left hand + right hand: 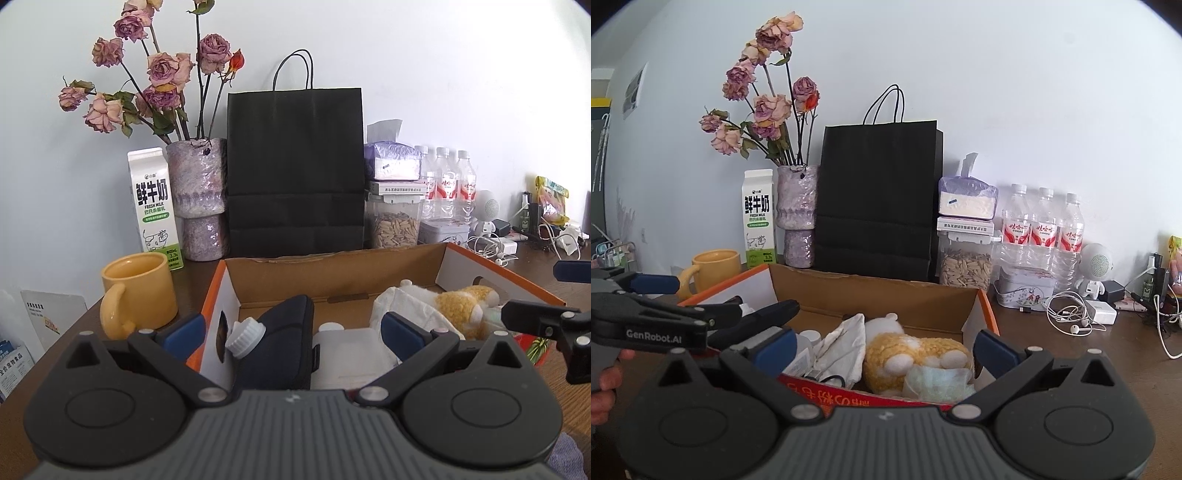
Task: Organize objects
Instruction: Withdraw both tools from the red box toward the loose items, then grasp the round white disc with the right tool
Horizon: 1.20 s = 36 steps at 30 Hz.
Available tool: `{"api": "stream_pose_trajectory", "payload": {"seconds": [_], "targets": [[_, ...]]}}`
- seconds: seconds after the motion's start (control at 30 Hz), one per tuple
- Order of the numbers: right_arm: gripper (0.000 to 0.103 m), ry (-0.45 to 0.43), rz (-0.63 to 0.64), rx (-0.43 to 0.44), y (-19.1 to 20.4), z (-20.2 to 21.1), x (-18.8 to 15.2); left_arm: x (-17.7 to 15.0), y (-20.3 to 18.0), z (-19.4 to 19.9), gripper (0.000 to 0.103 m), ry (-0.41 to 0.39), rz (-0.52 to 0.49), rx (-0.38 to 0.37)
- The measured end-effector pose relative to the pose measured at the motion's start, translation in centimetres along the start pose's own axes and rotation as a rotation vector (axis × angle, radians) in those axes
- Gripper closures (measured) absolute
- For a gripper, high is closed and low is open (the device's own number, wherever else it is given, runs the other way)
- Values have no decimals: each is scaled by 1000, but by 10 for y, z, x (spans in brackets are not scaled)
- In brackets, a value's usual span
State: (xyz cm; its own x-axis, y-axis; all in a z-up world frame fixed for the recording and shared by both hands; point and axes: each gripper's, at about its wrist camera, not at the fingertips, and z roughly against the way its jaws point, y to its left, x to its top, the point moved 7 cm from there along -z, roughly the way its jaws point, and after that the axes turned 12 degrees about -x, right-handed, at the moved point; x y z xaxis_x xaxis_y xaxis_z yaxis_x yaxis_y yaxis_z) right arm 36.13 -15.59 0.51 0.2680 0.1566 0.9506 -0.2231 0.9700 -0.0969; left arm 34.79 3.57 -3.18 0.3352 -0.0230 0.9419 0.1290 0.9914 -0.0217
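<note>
An open cardboard box (332, 275) with orange edges stands on the brown table. It holds a dark pouch (284, 332), a white-capped bottle (245, 338), a translucent plastic container (349, 350), a crumpled white cloth (838, 347), a yellow-and-white plush toy (916, 354) and a pale face mask (938, 380). My left gripper (291, 332) is open over the box's left end, one pad outside the left wall, one inside, holding nothing. My right gripper (884, 350) is open above the box's near right part, over the plush toy, with nothing in it.
Along the wall stand a yellow mug (138, 291), a milk carton (153, 203), a vase of dried roses (199, 195), a black paper bag (295, 170), a seed jar (966, 267), three water bottles (1043, 236) and a tin (1025, 290). Earphones and chargers (1075, 317) lie at right.
</note>
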Motion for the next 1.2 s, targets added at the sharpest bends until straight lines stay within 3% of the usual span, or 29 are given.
{"api": "stream_pose_trajectory", "payload": {"seconds": [0.63,1.07,1.13,1.2], "targets": [[0,50,-7,-14,-7,33,-37,-22,10,49,0,17,36,34],[0,146,-9,-68,-14,35,-62,-44,43,76,0,53,158,52],[5,184,-8,-81,-15,28,-66,-46,45,76,0,60,165,54],[23,222,-11,-71,-15,23,-70,-48,45,76,0,71,164,55]]}}
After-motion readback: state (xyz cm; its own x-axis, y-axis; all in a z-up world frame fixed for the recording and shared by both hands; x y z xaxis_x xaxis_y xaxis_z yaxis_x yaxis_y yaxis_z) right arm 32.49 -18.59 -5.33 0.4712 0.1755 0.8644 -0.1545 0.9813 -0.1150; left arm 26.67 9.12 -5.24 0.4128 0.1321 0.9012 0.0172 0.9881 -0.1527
